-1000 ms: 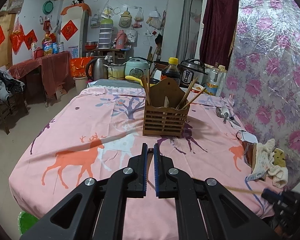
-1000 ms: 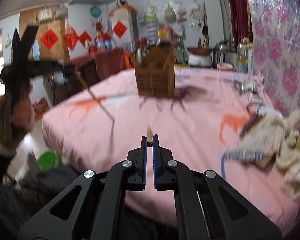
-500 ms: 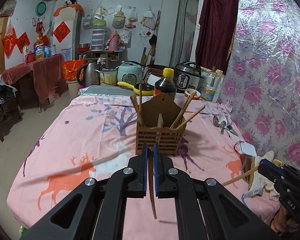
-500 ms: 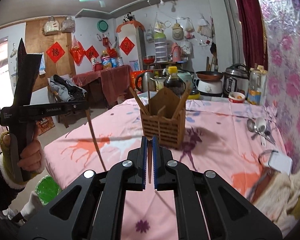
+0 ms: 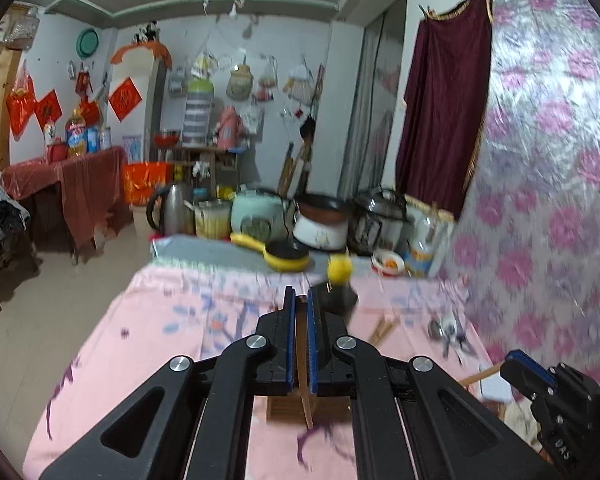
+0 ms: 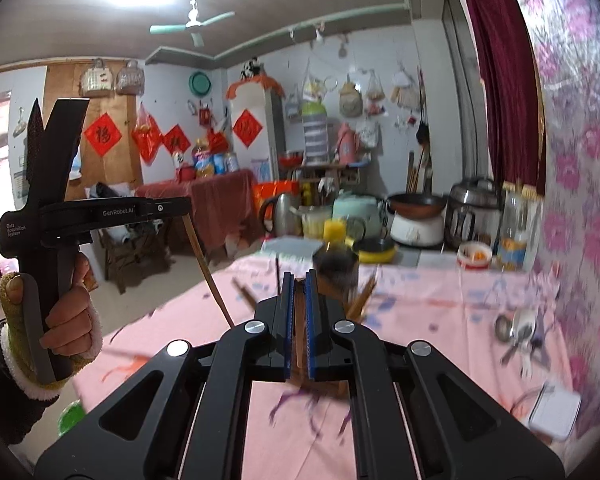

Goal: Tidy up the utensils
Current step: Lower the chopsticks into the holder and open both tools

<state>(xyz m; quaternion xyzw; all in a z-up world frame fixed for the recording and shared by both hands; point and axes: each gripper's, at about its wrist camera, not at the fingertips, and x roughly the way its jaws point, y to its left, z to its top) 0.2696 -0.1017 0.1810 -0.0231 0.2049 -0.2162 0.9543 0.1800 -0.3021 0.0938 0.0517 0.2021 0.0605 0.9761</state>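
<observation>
My left gripper (image 5: 299, 300) is shut on a wooden chopstick (image 5: 303, 384) that hangs down between the jaws. It is above the wooden utensil holder (image 5: 288, 408), mostly hidden under the gripper. My right gripper (image 6: 298, 278) is shut on another wooden chopstick (image 6: 299, 336), above the same holder (image 6: 340, 390). Several chopsticks (image 6: 362, 296) stand in it. In the right wrist view the left gripper (image 6: 180, 208) shows at left with its chopstick (image 6: 208, 272) slanting down. The right gripper shows at the lower right of the left wrist view (image 5: 512, 360).
The table has a pink deer-print cloth (image 5: 148, 344). A dark sauce bottle with a yellow cap (image 6: 336, 258) stands behind the holder. Metal spoons (image 6: 518, 330) lie at right. A white box (image 6: 554, 410) lies near the right edge. Cookers and a kettle (image 5: 168, 208) line the far end.
Both grippers have risen and moved forward over the utensil holder, each still holding its chopstick. The holder has dropped under the jaws in both views.
</observation>
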